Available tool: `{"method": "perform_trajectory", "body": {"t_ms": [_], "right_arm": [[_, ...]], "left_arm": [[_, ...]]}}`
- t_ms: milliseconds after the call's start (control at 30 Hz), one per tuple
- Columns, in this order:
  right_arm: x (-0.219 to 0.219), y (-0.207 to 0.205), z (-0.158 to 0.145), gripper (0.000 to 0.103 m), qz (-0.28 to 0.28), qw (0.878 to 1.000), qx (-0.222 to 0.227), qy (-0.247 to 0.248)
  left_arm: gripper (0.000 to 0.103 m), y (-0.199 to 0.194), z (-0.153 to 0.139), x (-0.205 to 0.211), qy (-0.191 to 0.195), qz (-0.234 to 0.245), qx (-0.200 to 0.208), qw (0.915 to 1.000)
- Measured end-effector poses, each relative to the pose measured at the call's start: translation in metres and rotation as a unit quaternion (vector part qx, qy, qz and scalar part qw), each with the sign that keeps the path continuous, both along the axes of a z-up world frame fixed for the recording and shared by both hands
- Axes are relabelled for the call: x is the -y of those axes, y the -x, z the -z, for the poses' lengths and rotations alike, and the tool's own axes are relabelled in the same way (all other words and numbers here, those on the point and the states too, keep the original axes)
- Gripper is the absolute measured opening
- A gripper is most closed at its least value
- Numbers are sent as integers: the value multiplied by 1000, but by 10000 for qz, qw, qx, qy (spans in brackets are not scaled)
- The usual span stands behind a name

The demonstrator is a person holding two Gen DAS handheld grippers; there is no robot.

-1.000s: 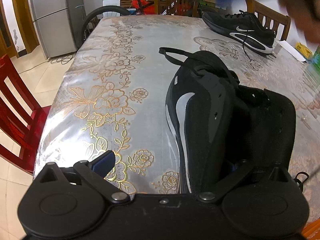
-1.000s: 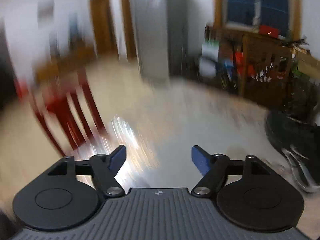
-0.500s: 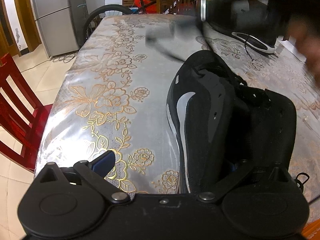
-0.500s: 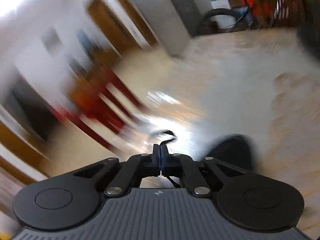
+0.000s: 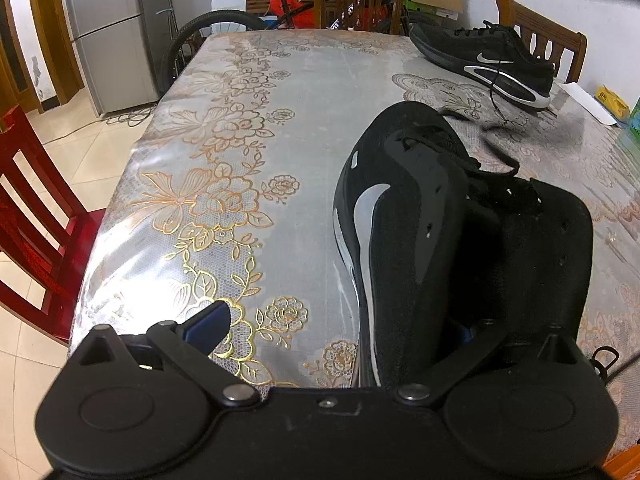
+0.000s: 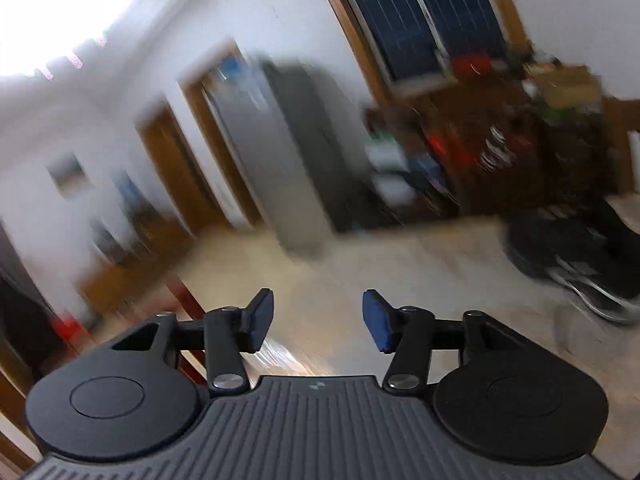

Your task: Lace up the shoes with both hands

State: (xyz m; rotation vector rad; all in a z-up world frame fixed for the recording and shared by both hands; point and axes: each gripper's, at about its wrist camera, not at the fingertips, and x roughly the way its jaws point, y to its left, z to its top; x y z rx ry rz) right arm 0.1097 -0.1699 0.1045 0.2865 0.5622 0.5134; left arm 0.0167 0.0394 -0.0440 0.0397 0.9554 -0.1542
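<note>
In the left wrist view a red chair (image 5: 36,216) stands at the left edge of the worktop (image 5: 248,128), on a pale tiled floor (image 5: 80,148). Behind it a grey fridge (image 5: 116,32) stands by the wall, with a bicycle wheel (image 5: 208,36) just past the worktop's far left corner. The worktop wears a glossy cloth printed with gold flowers.

The left gripper (image 5: 340,328) has its jaws apart: one blue pad hangs free above the cloth, and the other finger reaches into the open collar of the near shoe (image 5: 400,240), a black trainer lying on the worktop close to the camera. Whether that inner pad touches the shoe cannot be told. A loose black lace (image 5: 496,164) trails from its eyelets.

At the far right corner lies the second shoe (image 5: 492,60), well apart, before a wooden chair (image 5: 536,36).

The right wrist view is blurred: the right gripper (image 6: 318,318) points over the worktop towards fridge and doorways, its jaws opening with nothing between them.
</note>
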Motion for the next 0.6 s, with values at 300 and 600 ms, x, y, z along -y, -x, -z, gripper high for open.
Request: {"method": "perform_trajectory", "body": {"t_ms": [300, 600], "right_arm": [[-12, -4, 55, 53, -566, 9843, -1673, 1], [-43, 34, 64, 52, -1362, 9747, -661, 1646]], "left_arm": [[103, -1, 0, 0, 2, -12, -2, 10000], [103, 0, 0, -1, 19, -37, -10, 10000]]}}
